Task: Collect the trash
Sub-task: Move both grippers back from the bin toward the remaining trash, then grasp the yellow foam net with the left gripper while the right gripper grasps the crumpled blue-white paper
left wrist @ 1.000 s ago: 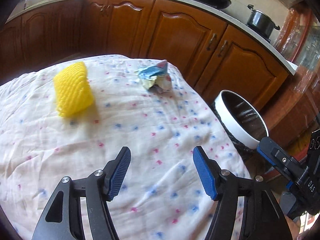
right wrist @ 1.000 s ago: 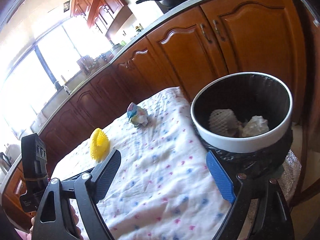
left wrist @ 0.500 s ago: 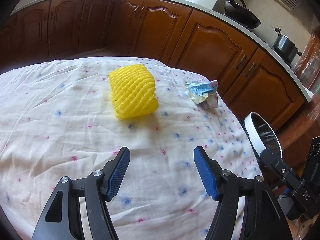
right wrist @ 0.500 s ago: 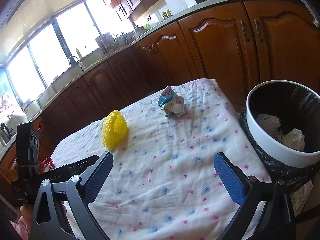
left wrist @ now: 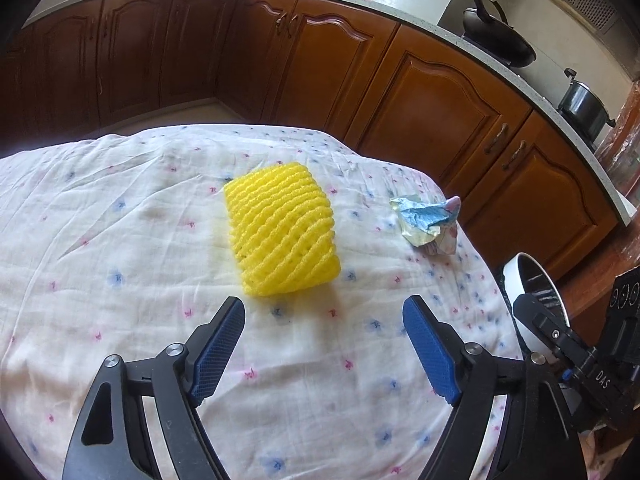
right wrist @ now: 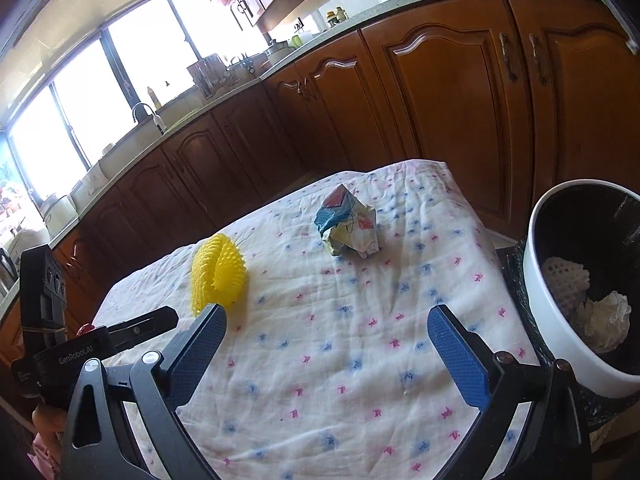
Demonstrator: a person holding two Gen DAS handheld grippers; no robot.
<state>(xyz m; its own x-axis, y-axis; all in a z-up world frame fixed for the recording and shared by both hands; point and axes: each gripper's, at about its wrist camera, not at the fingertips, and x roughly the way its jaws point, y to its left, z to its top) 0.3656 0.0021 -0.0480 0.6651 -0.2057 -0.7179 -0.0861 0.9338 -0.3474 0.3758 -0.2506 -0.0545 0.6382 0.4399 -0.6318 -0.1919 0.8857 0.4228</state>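
**Both hand-held grippers swung from the bin back to the desk**

A second earlier the right wrist view was filled by the trash bin (right wrist: 576, 280); by this moment the bin sat at the right edge, already holding a white foam net (right wrist: 566, 280) and a crumpled tissue (right wrist: 606, 322). The view had swung toward the cloth-covered desk (right wrist: 328, 344), where two pieces remained.

The yellow foam net (left wrist: 282, 228) lay just ahead of the left hand-held gripper (left wrist: 324, 348), nearly centred between its fingers, where before it had been off to the left. That gripper's jaws were opening, with nothing between them. The right hand-held gripper (right wrist: 326, 354) stood wide open and empty, and the crumpled wrapper (right wrist: 346, 226) lay ahead of it near the far edge.

Judging by this, a drop-off was finished and the next pickups were being lined up.
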